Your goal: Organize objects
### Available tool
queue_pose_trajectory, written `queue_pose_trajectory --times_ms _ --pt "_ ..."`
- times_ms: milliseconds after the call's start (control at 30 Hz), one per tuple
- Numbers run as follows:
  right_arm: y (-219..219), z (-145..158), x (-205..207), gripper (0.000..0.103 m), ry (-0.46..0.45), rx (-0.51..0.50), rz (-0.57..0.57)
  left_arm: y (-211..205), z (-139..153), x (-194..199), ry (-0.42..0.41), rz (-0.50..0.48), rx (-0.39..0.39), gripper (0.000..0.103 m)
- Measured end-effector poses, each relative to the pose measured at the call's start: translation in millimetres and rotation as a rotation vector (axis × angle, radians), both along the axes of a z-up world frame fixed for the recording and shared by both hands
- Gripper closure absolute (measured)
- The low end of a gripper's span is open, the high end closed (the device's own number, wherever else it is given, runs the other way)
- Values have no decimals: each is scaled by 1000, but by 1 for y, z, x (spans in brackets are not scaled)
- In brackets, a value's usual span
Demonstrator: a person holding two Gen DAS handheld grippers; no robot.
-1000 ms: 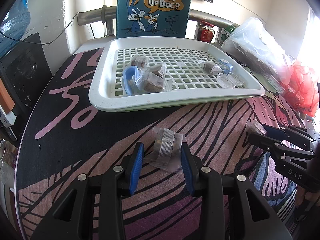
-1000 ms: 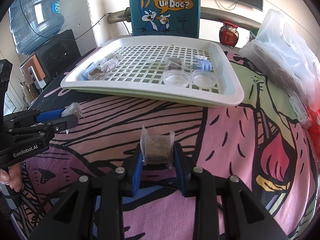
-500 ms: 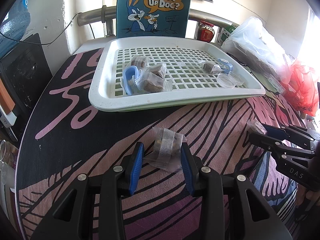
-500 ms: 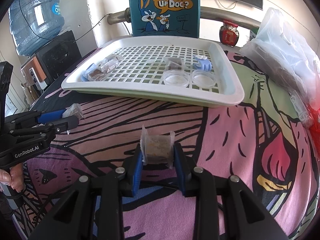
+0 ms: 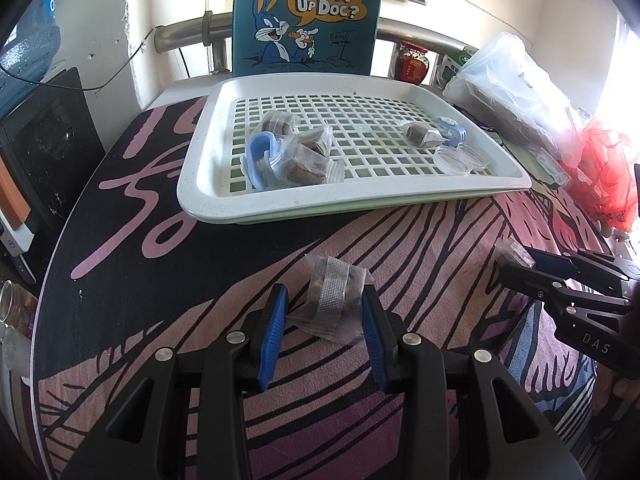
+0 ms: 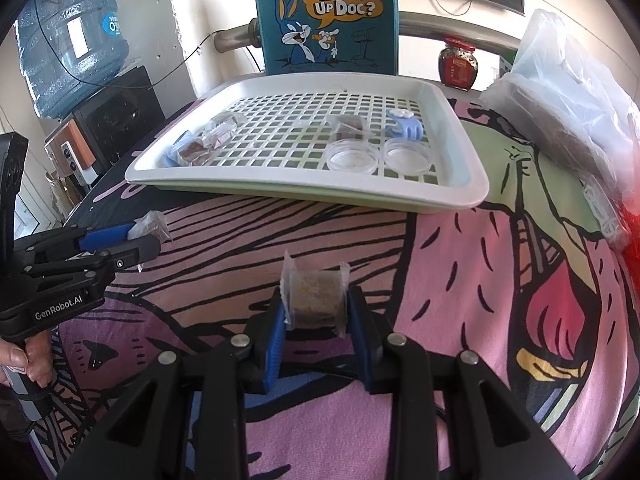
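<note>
Round table under a pink-and-black printed cloth. White perforated tray at the far side, well apart from both grippers. Blue "What's Up Doc?" cartoon board upright behind tray; water jug far left; clear plastic bag off to the right.

In tray, left part: cluster of wrapped brown blocks touching a blue clip. Right part: one more wrapped piece, pale blue clip just beside it, two clear round dishes side by side near the front rim.

Left gripper: partly open, blue pads either side of a bagged brown block with mesh strip. Right pad against the bag's edge, left pad touching only loose film at the lower corner. Packet low over the cloth, short of the tray; resting or lifted, can't tell. Same packet at the tip in right wrist view.

Right gripper: narrow gap, clamped on a small bagged tan block, pads flush on both sides, packet upright between the fingertips. Also short of the tray, near table centre.

Hand on the left gripper's handle.
</note>
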State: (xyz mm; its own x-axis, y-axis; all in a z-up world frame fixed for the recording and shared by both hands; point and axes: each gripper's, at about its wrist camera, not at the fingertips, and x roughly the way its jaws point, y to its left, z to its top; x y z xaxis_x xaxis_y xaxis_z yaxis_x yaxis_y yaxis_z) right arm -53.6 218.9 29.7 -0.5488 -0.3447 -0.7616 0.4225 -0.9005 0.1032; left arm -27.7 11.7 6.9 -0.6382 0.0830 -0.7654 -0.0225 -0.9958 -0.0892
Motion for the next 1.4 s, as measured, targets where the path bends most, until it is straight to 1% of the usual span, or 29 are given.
queue_pose_trajectory --times_ms 1233,1400 --pt "4 -1 -2 73 -9 -34 -1 0 0 0 2 1 3 67" --pt "5 -1 -2 75 -6 -37 -7 0 0 1 3 -1 8 67"
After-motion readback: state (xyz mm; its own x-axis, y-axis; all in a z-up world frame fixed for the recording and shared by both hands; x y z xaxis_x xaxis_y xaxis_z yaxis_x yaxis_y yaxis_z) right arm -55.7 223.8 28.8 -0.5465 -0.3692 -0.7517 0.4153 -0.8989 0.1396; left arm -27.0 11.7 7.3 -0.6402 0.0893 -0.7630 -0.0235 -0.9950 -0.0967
